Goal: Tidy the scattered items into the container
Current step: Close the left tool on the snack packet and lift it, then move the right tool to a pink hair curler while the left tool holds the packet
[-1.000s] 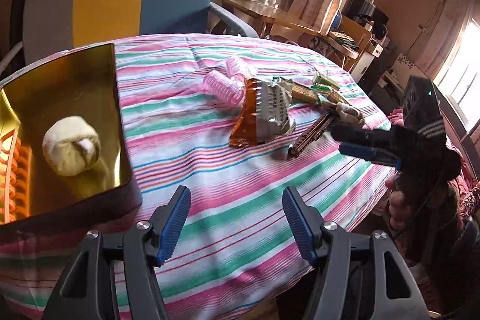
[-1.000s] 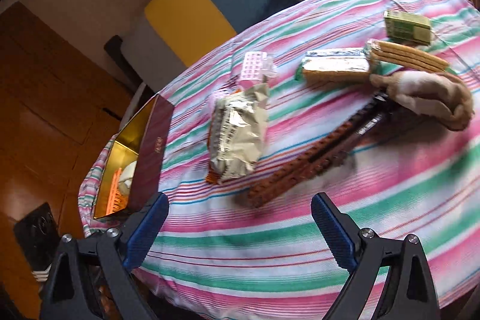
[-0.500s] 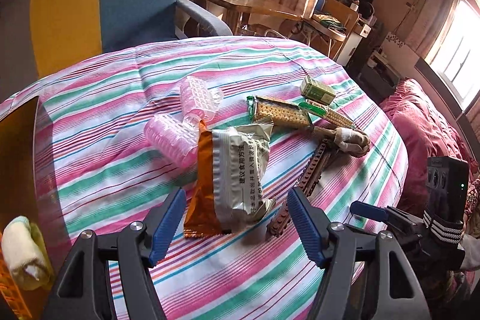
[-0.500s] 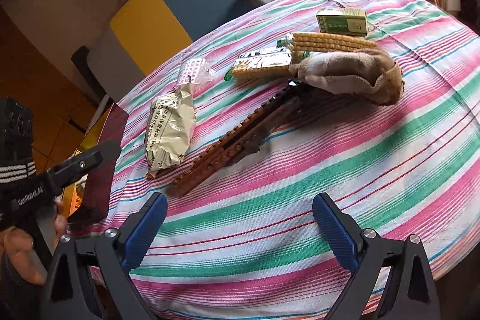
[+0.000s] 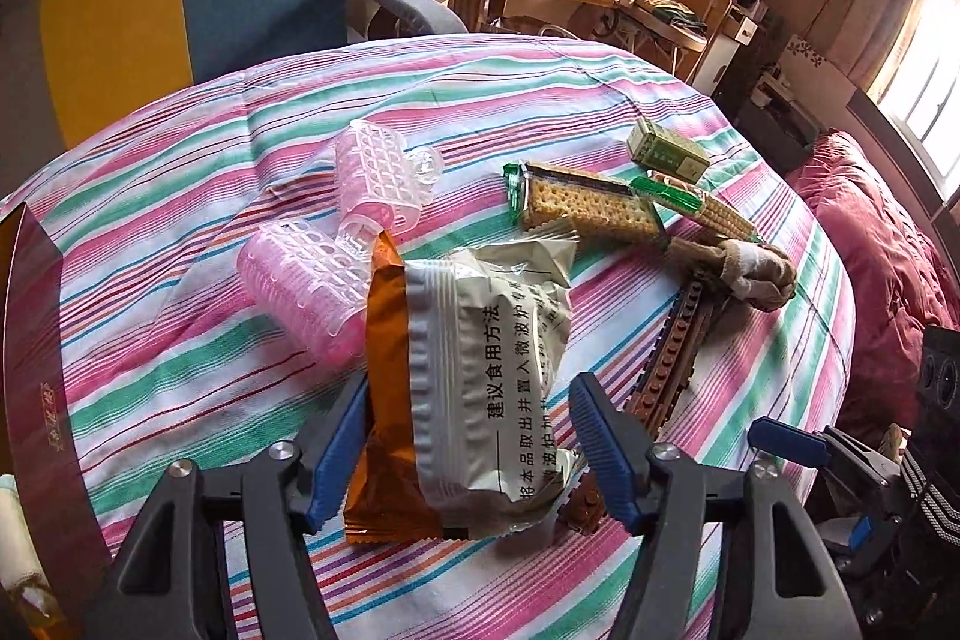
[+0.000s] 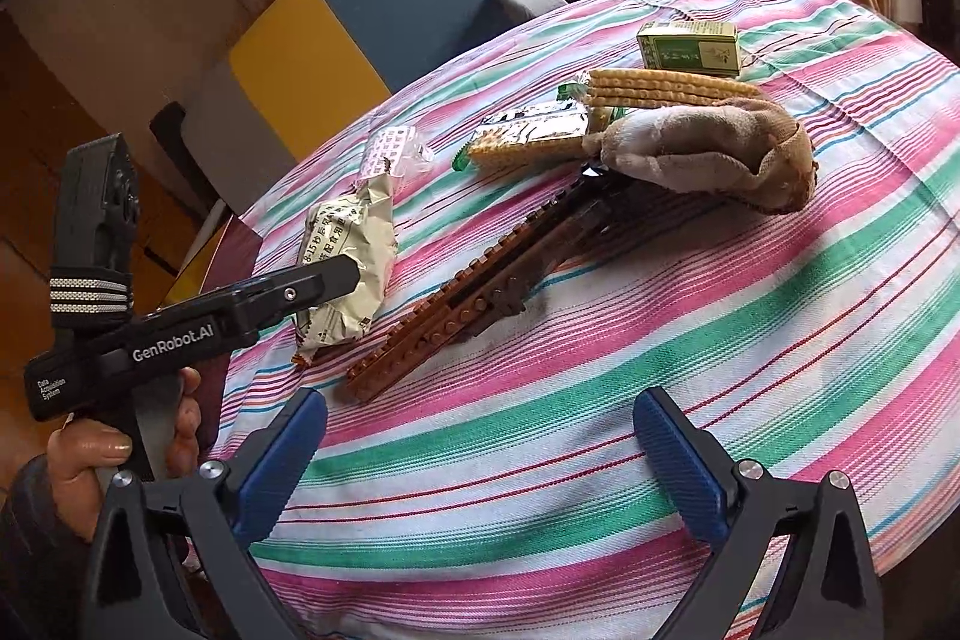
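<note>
A striped woven cloth (image 5: 540, 88) covers the table under a glossy crinkled foil snack packet (image 5: 480, 370), translucent pink plastic hair rollers (image 5: 312, 280), a matt brown studded plastic brick strip (image 6: 480, 280), a printed cardboard box (image 6: 690, 49), shiny clear-wrapped crackers (image 5: 588, 205) and a soft knitted sock (image 6: 720, 154).

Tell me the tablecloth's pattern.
The tablecloth has pink, green and white stripes with thin red lines; the right wrist view shows it best.
</note>
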{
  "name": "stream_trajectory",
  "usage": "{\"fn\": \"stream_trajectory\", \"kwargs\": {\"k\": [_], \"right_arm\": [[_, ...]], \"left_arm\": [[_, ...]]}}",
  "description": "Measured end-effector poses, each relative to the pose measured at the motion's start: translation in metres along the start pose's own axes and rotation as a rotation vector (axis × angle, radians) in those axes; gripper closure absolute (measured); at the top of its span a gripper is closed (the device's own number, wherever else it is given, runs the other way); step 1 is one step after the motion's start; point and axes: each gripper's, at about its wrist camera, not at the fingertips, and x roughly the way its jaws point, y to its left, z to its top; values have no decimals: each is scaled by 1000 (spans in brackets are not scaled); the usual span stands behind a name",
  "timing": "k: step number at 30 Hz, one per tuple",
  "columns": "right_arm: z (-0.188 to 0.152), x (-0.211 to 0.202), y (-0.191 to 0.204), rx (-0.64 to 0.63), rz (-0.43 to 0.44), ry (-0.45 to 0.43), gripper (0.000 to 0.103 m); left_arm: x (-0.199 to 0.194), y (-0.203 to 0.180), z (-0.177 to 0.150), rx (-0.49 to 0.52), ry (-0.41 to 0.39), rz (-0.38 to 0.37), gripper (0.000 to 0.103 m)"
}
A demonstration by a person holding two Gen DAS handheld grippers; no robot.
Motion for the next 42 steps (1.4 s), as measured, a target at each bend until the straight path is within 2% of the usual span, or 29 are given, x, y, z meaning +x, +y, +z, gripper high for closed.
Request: {"fn": "stream_trajectory", "kwargs": {"k": [7, 16, 19, 23, 25, 34, 42], "right_arm": [[-3, 1, 4, -18, -28, -8, 0], [-4, 4, 14, -54, -84, -11, 0], [2, 1, 22, -54, -56, -19, 1], [20, 10, 56, -149, -23, -34, 3], [31, 17, 74, -198, -2, -39, 3], [93, 85, 148, -382, 126, 58, 4], [123, 150, 173, -441, 57, 139, 5]], "left_arm": [[-12, 8, -19, -21, -10, -4, 45], [-56, 24, -78, -115, -38, 37, 45], [-66, 27, -95, -132, -50, 37, 44], [-69, 30, -108, -147, -48, 23, 41], [-68, 33, -112, -162, -39, 13, 36], [-66, 37, -118, -166, -47, -13, 32], [-64, 39, -120, -167, -53, -24, 30]]}}
